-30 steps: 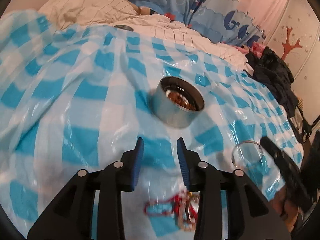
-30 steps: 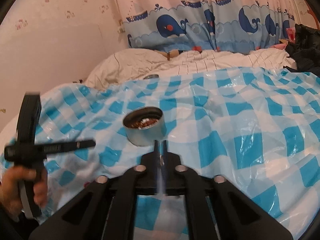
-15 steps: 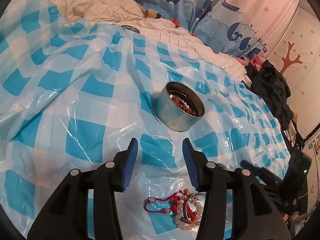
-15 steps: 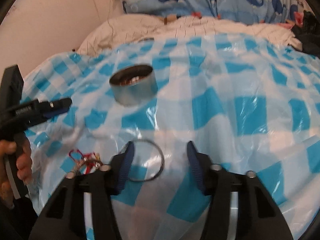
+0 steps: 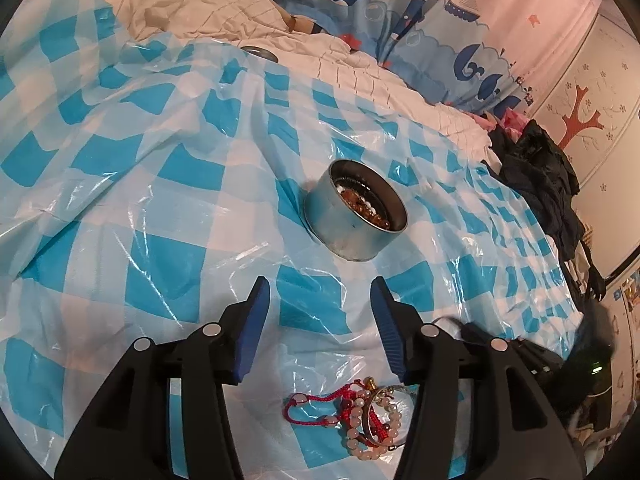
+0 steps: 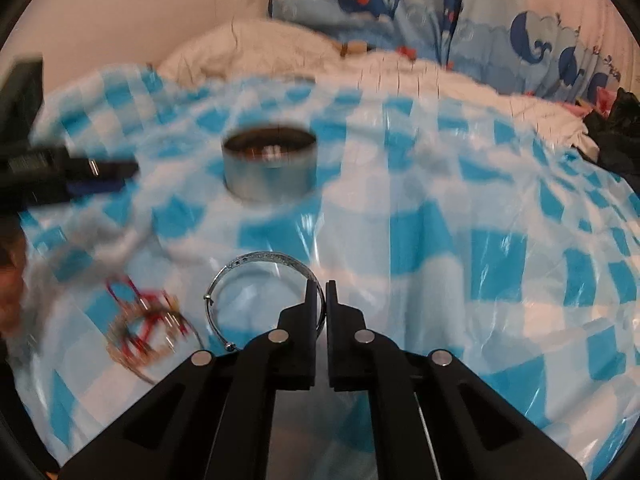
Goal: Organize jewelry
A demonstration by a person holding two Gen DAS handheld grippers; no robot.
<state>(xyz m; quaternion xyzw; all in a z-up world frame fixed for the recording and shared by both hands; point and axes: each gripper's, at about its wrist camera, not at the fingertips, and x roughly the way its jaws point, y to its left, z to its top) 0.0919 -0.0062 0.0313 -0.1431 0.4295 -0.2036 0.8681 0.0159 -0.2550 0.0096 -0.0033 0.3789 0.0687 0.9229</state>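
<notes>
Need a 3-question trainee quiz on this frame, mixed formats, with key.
1. True or false: the right gripper has its jaws closed on the silver bangle.
2. Multiple choice: where is the tangle of red cord and bead bracelets? A) inside the metal tin B) on the blue checked plastic sheet, below the left gripper C) clamped in the left gripper.
3. Fill in: the tin already holds brown and white ____.

Key: 1 true; the rim of the bangle sits pinched between the fingers. 2 B; the left jaws stand open with nothing between them. 3 beads.
</notes>
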